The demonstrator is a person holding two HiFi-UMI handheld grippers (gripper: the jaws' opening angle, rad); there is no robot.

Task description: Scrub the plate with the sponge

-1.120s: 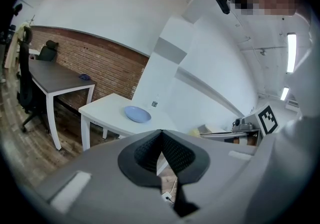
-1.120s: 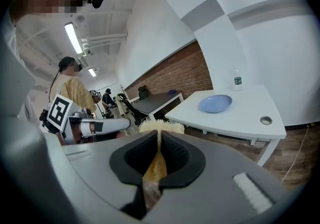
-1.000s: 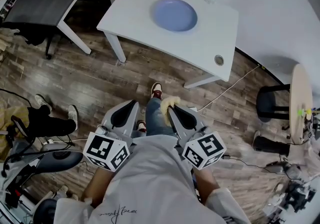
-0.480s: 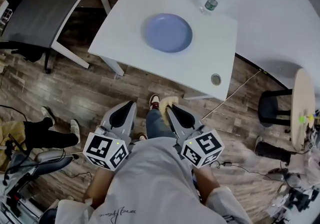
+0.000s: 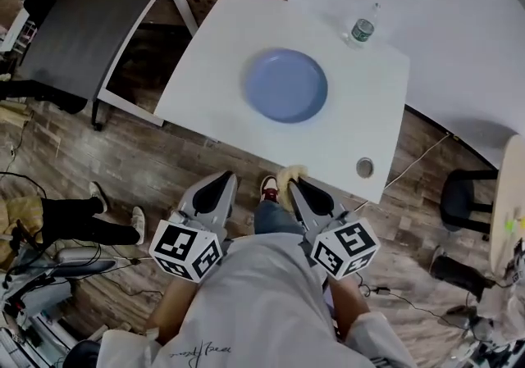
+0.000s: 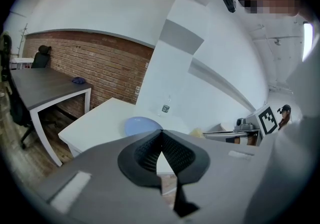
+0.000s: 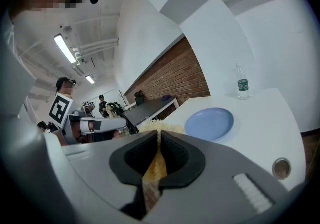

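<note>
Scrubbing not started. Plate [image 5: 286, 85] sits mid-table [image 5: 221, 104], nothing touching it. Right gripper [image 5: 299, 184] is clamped on the sponge [image 5: 289, 173], just off the table's near edge. Left gripper [image 5: 223, 181] has jaws together, empty, also off that edge. Remaining: reach plate, scrub.

Smooth plate [image 5: 286, 85], matt white table [image 5: 213, 96]

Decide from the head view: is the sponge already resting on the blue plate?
No, the sponge is pinched in the right tongs short of the white table, and the plate lies bare.
</note>
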